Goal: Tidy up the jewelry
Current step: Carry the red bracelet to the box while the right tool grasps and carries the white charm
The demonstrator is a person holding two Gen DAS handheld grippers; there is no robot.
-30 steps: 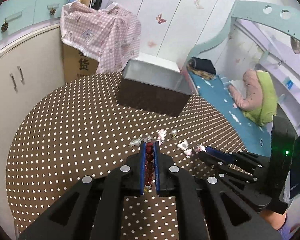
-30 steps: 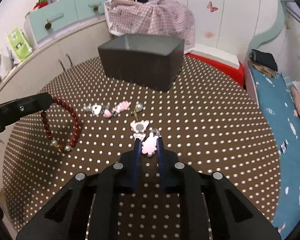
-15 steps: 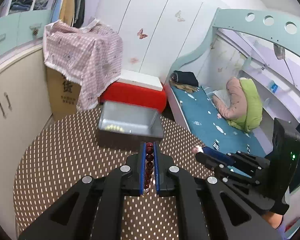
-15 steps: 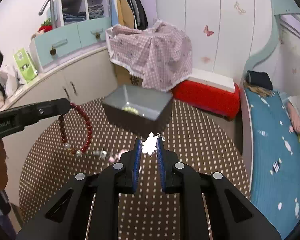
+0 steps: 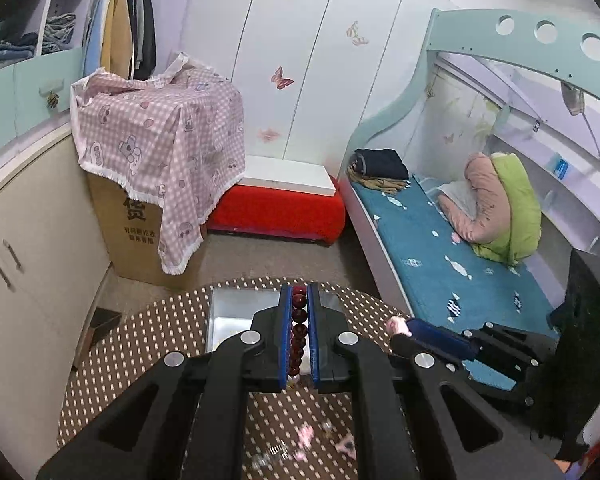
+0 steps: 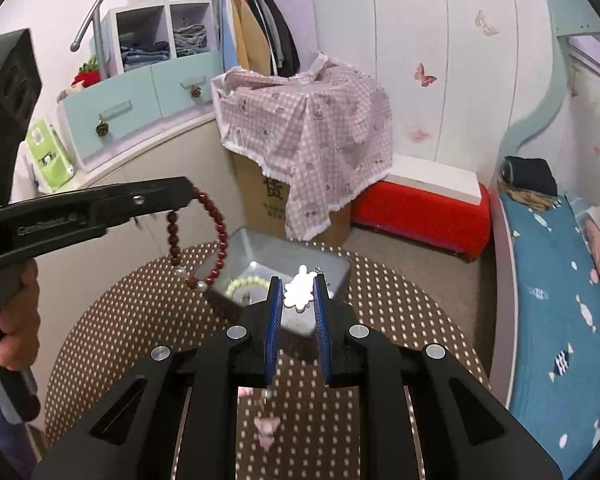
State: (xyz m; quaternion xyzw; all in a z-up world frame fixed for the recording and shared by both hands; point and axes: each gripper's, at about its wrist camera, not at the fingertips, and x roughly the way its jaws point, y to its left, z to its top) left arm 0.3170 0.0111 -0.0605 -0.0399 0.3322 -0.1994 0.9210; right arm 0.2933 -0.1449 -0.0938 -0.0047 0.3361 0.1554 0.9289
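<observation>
Red bead bracelet [image 6: 204, 240] is up in the air, pinched at its top in the left gripper [image 5: 300, 300], and the loop dangles free below the fingertips, hanging over the near-left edge of the grey box [image 6: 332, 268]. In the left wrist view the beads [image 5: 299, 332] run in a line right between the blue pads, which are pressed in on them from both sides. Over on the other side, the right gripper [image 6: 298, 284] is clamped on a white flower-shaped charm [image 6: 299, 291], held just at the fingertips, directly above the open box. Inside that box a pale bead bracelet [image 6: 246, 283] lies on the bottom, near the left wall. The box sits toward the far edge of the round brown polka-dot worktop [image 6: 400, 320]. Down on the worktop, under both grippers, pink charms [image 6: 266, 428] and a few small trinkets [image 5: 300, 440] lie loose and blurred. The person's left hand [image 6: 8, 320] wraps the left gripper's handle at the frame's edge.
</observation>
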